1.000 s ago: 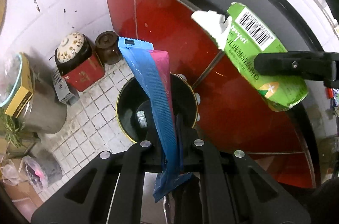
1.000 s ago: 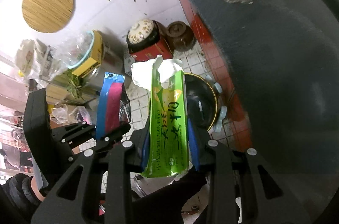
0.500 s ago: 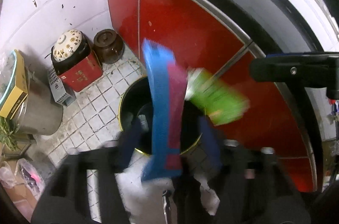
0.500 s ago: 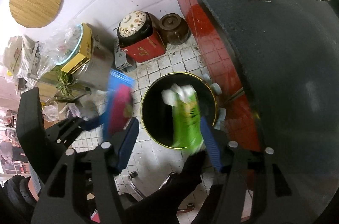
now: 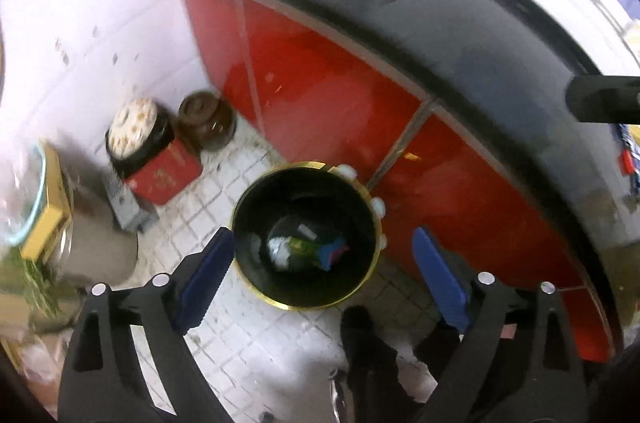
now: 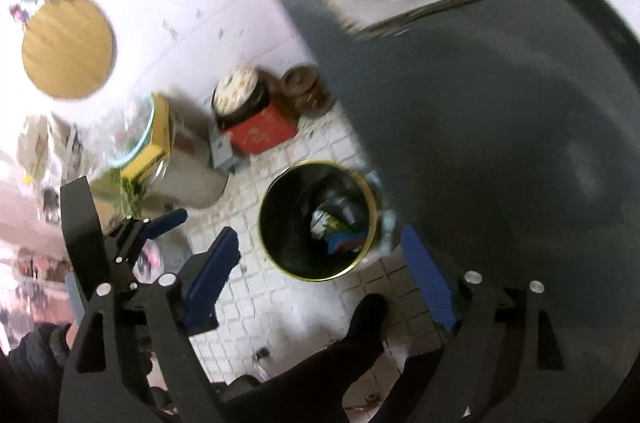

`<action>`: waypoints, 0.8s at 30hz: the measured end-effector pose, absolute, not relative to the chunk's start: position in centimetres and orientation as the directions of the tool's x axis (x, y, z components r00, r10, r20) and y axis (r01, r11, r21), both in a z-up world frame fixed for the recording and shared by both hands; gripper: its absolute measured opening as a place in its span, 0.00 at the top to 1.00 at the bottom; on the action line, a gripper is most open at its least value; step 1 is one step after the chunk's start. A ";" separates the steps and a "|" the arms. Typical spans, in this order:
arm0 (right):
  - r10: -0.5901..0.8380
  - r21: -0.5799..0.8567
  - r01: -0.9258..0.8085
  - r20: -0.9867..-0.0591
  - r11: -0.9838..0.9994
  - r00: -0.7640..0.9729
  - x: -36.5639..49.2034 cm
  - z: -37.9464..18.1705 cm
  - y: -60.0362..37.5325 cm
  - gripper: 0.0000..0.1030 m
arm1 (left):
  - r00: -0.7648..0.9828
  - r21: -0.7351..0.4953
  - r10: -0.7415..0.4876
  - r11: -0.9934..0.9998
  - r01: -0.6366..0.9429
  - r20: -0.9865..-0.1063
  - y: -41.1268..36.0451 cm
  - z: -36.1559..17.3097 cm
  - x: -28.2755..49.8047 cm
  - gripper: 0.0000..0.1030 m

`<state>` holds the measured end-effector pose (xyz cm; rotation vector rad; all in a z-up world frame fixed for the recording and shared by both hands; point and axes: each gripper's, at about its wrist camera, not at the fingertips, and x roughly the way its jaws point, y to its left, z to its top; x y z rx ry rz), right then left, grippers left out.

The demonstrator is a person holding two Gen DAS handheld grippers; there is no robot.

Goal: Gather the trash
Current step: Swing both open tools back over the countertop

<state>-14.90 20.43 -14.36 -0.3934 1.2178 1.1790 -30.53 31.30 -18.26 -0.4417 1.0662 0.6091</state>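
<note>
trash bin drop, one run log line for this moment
left gripper: opening, empty | right gripper: opening, empty | green carton, blue wrapper: in bin | bin: on floor by red cabinet

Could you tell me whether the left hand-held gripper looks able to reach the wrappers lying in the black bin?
Probably yes: the left hand-held gripper, jaws opening and empty, hangs above the uncovered bin; the wrappers lie deep down.

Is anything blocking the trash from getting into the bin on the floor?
Nothing visible. The bin is open-topped, and the green carton and blue wrapper already lie at its bottom.
</note>
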 end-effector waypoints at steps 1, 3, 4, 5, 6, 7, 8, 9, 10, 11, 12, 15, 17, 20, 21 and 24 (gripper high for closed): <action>0.498 0.323 -0.848 -0.863 0.420 -0.083 -14.2 -13.6 19.0 0.18 | 0.373 -0.053 0.242 0.775 -0.630 -0.896 30.6 -17.2 -29.4 0.13; 0.528 0.286 -0.831 -0.849 0.476 0.010 -12.2 -11.6 14.8 0.18 | 0.415 -0.055 0.231 0.819 -0.571 -0.880 28.8 -15.3 -26.8 0.13; 0.540 0.267 -0.815 -0.839 0.515 0.066 -10.9 -10.6 12.1 0.17 | 0.435 -0.049 0.222 0.846 -0.531 -0.873 27.6 -14.4 -25.0 0.13; 0.544 0.253 -0.800 -0.833 0.544 0.106 -9.8 -9.8 10.1 0.17 | 0.446 -0.048 0.215 0.861 -0.507 -0.869 26.9 -13.8 -23.9 0.13; 0.542 0.239 -0.779 -0.827 0.579 0.149 -8.9 -9.2 7.8 0.17 | 0.465 -0.045 0.196 0.887 -0.459 -0.863 25.3 -12.9 -21.8 0.12; 0.538 0.229 -0.754 -0.821 0.616 0.190 -7.9 -8.6 5.5 0.17 | 0.477 -0.045 0.181 0.904 -0.424 -0.860 24.2 -12.3 -20.1 0.12; 0.528 0.220 -0.716 -0.815 0.662 0.238 -6.7 -8.1 2.5 0.17 | 0.492 -0.048 0.162 0.921 -0.387 -0.855 22.8 -11.7 -18.4 0.12; 0.515 0.212 -0.677 -0.809 0.705 0.284 -5.7 -7.6 -0.4 0.17 | 0.515 -0.061 0.126 0.941 -0.332 -0.848 20.9 -10.9 -16.2 0.12; 0.496 0.203 -0.631 -0.803 0.748 0.330 -4.8 -7.1 -3.4 0.17 | 0.530 -0.074 0.091 0.957 -0.281 -0.843 19.2 -10.3 -14.2 0.12; 0.477 0.198 -0.592 -0.801 0.782 0.362 -4.0 -6.8 -5.9 0.17 | 0.538 -0.080 0.067 0.966 -0.245 -0.840 17.9 -9.9 -12.8 0.12; 0.451 0.196 -0.537 -0.799 0.820 0.398 -3.2 -6.5 -9.0 0.17 | 0.550 -0.090 0.028 0.978 -0.186 -0.835 15.8 -9.3 -10.8 0.12; 0.383 0.193 -0.403 -0.795 0.895 0.471 -2.0 -6.4 -17.0 0.17 | 0.572 -0.085 -0.052 0.996 -0.032 -0.819 9.4 -8.2 -6.4 0.12; 0.325 0.181 -0.310 -0.792 0.934 0.517 -1.6 -6.4 -22.3 0.17 | 0.580 -0.083 -0.093 0.996 0.044 -0.809 5.9 -7.5 -4.4 0.12; 0.252 0.168 -0.198 -0.790 0.966 0.559 -1.6 -6.8 -28.5 0.17 | 0.572 -0.080 -0.142 0.988 0.132 -0.808 0.7 -7.0 -1.7 0.12; 0.229 0.166 -0.161 -0.791 0.973 0.568 -1.6 -7.0 -30.5 0.17 | 0.564 -0.080 -0.159 0.984 0.162 -0.810 -0.9 -7.1 -0.8 0.12; 0.190 0.172 -0.085 -0.793 0.981 0.579 -2.2 -7.7 -34.5 0.17 | 0.548 -0.069 -0.186 0.972 0.227 -0.815 -4.4 -7.2 0.8 0.12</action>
